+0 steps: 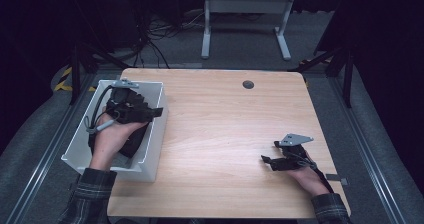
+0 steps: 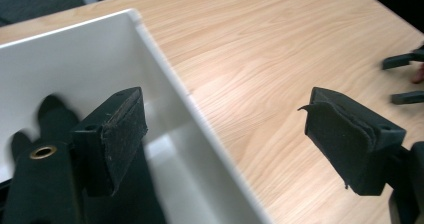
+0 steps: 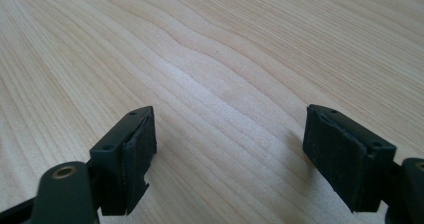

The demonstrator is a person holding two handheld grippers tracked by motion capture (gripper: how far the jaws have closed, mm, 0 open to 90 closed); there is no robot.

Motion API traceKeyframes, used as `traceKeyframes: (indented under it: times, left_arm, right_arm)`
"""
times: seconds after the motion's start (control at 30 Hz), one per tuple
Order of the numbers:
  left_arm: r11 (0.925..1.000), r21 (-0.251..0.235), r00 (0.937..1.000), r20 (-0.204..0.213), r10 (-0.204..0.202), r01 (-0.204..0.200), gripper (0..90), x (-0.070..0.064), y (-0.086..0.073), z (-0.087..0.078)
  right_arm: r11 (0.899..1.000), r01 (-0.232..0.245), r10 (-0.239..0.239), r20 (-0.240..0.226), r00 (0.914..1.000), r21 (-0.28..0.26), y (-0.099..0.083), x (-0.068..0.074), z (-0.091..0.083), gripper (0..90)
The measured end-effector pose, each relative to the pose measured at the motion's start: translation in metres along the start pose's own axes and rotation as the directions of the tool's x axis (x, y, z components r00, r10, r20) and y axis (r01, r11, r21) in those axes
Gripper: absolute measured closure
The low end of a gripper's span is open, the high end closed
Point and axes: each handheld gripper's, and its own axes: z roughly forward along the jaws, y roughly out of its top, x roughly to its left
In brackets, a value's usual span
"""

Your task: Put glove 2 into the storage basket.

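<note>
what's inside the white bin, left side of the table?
Inside the white bin: a dark object on the floor, shape unclear. The left gripper, jaws open, straddles the right wall, and the hand covers much of the interior.

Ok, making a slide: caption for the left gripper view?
Left gripper, jaws open, straddling the white bin wall beside the wooden table.

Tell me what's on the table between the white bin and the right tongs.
Nothing: in the high view, bare wood separates the white bin from the right tongs.
</note>
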Motion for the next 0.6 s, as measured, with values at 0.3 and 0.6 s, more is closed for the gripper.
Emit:
traceKeyframes:
  times: [0.3, 0.6]
  left_arm:
    - [0.9974, 0.002, 0.9935, 0.089, 0.072, -0.072, 17.5, -0.049, 0.008, 0.028]
    - [0.9922, 0.006, 0.9800, 0.157, 0.122, -0.125, 17.5, -0.086, 0.004, 0.064]
  right_arm:
    - [1.000, 0.002, -0.002, 0.004, 1.0000, 0.003, 0.000, 0.000, 0.000, 20.9]
    - [1.000, 0.003, -0.003, 0.004, 1.0000, 0.004, 0.000, 0.000, 0.000, 20.4]
